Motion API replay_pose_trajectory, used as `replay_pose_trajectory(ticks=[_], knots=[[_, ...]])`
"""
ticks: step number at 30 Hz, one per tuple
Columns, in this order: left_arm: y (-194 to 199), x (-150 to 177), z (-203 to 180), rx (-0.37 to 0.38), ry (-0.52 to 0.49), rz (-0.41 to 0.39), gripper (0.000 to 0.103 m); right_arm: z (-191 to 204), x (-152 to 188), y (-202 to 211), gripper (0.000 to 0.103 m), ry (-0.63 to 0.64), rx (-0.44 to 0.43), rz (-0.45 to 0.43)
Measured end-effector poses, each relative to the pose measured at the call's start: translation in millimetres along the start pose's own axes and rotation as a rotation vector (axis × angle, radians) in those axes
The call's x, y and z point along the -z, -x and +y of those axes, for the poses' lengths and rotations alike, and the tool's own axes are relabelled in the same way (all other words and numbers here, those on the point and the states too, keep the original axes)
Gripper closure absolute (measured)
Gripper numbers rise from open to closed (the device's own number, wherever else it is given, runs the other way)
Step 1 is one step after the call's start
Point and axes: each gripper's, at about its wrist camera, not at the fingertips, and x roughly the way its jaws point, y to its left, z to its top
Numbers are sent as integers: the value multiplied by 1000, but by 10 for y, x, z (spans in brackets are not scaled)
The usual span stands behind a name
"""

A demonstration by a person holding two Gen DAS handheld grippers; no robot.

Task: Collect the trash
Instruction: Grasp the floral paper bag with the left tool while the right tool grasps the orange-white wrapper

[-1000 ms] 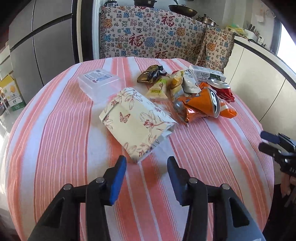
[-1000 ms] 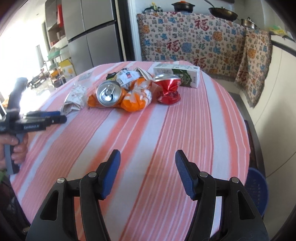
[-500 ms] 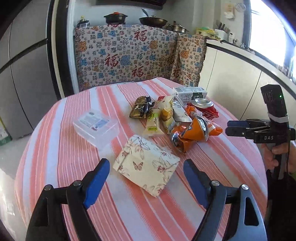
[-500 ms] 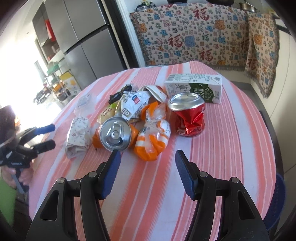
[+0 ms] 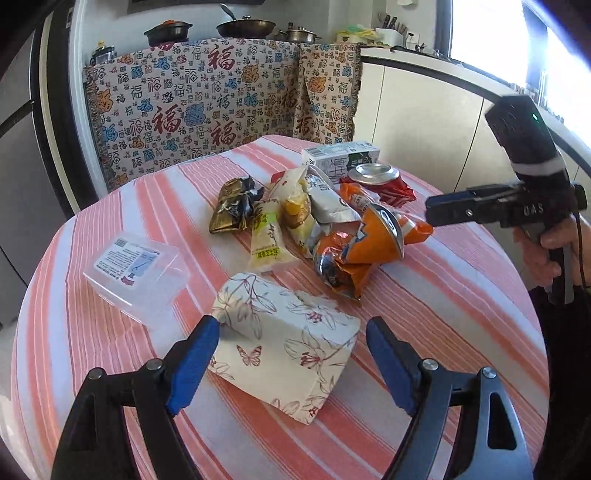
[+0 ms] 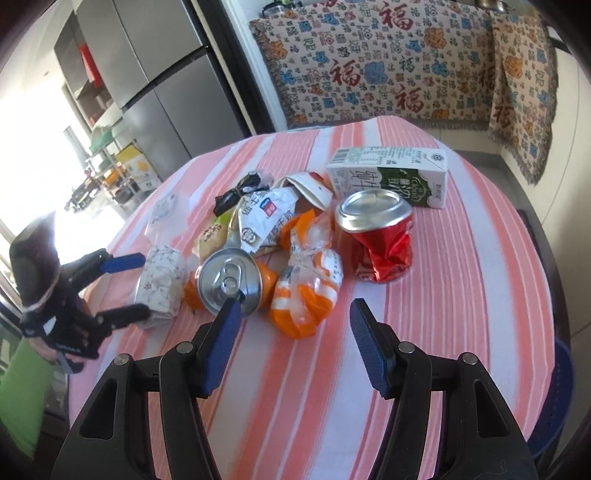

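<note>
Trash pile (image 5: pixel 332 229) mid-table (image 5: pixel 461 295): orange can (image 6: pixel 229 282), crushed red can (image 6: pixel 380 240), milk carton (image 6: pixel 391 177), wrappers. Clear box (image 5: pixel 136 273), lid shut, contents unclear, left of pile. Left claw (image 5: pixel 291 365) wide, straddling floral pack (image 5: pixel 284 343). Right claw (image 6: pixel 291 347) wide, near orange can.

Home kitchen with a dining corner. A round table under a pink-and-white striped cloth (image 5: pixel 461 280) stood by a tall grey double-door fridge (image 6: pixel 147 77). Black frying pan (image 5: pixel 245 26), dark lidded pot (image 5: pixel 168 31) and steel pot (image 5: pixel 301 35) sat on a surface draped with a cream cloth printed with red Chinese characters (image 5: pixel 192 107). Cream cabinets under a dark-edged counter (image 5: pixel 424 110) ran below a bright window (image 5: pixel 491 33).
</note>
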Motion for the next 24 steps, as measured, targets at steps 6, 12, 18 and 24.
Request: replay_pose_trajectory(ticks=[6, 12, 18, 24], knots=[[-69, 69, -148, -25, -63, 28, 19, -68, -50, -250, 60, -34, 10, 69], [-109, 93, -95, -12, 25, 57, 37, 29, 195, 64, 61, 28, -5, 99], [82, 334, -239, 17, 97, 82, 29, -34, 662, 420, 61, 58, 15, 184], [305, 298, -392, -89, 249, 2, 26, -1, 836, 533, 60, 89, 45, 168]])
